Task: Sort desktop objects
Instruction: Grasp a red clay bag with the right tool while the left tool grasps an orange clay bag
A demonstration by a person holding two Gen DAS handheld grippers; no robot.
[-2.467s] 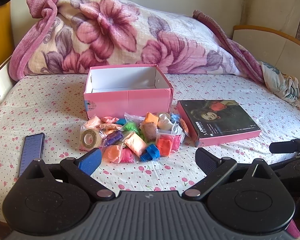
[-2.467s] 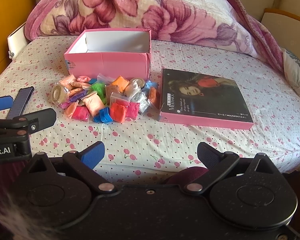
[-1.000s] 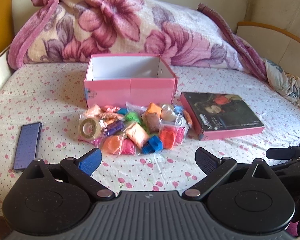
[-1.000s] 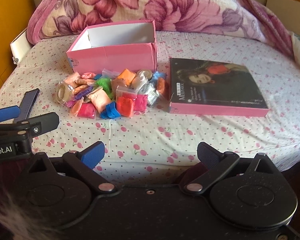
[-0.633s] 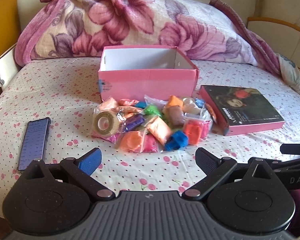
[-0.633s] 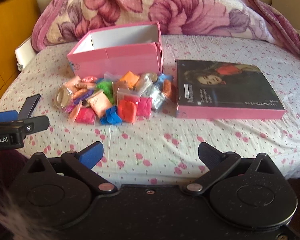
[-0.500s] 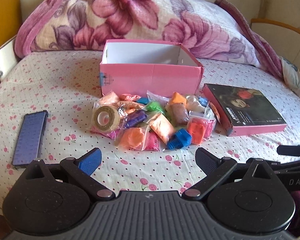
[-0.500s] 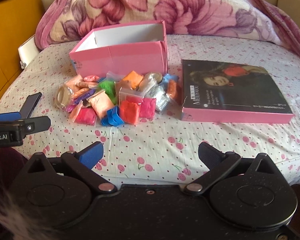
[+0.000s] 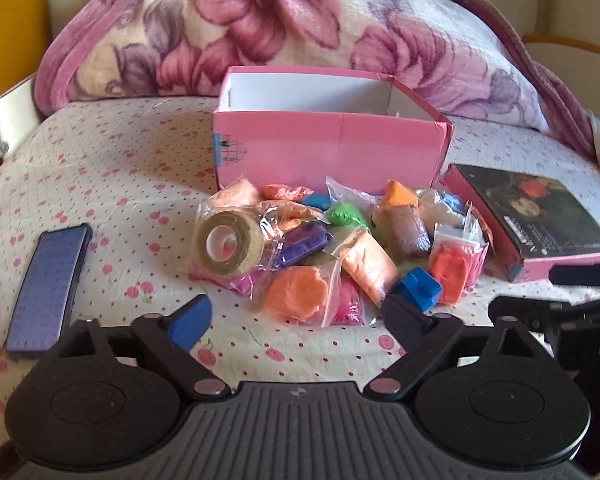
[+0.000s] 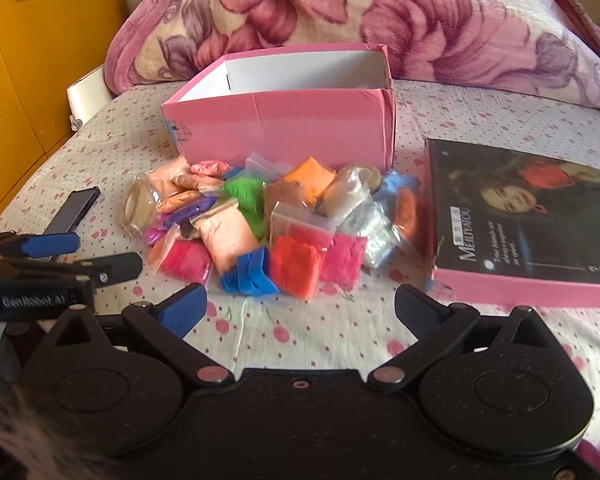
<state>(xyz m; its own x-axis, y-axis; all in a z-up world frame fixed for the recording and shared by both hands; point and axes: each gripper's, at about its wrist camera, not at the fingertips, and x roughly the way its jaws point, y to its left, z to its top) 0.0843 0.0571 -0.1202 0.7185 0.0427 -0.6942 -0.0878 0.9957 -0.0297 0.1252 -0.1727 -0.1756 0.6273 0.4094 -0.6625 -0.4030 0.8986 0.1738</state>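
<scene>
A pile of small clay bags (image 9: 340, 252) lies on the bed in front of an open pink box (image 9: 328, 152); the pile (image 10: 268, 224) and the box (image 10: 284, 128) also show in the right wrist view. A tape roll (image 9: 228, 242) leans at the pile's left. A blue block (image 9: 418, 288) sits at its front edge. My left gripper (image 9: 296, 318) is open and empty, just short of the pile. My right gripper (image 10: 300, 310) is open and empty, near the blue block (image 10: 252, 274).
A pink-edged book (image 10: 520, 216) lies right of the pile. A phone (image 9: 48, 290) lies on the sheet at the left. A floral blanket (image 9: 300, 28) is heaped behind the box. The left gripper's fingers (image 10: 48, 246) show at the right view's left edge.
Both grippers have moved forward toward the pile, which now looks larger and closer. Both stay open and empty. Nothing on the bed has moved.
</scene>
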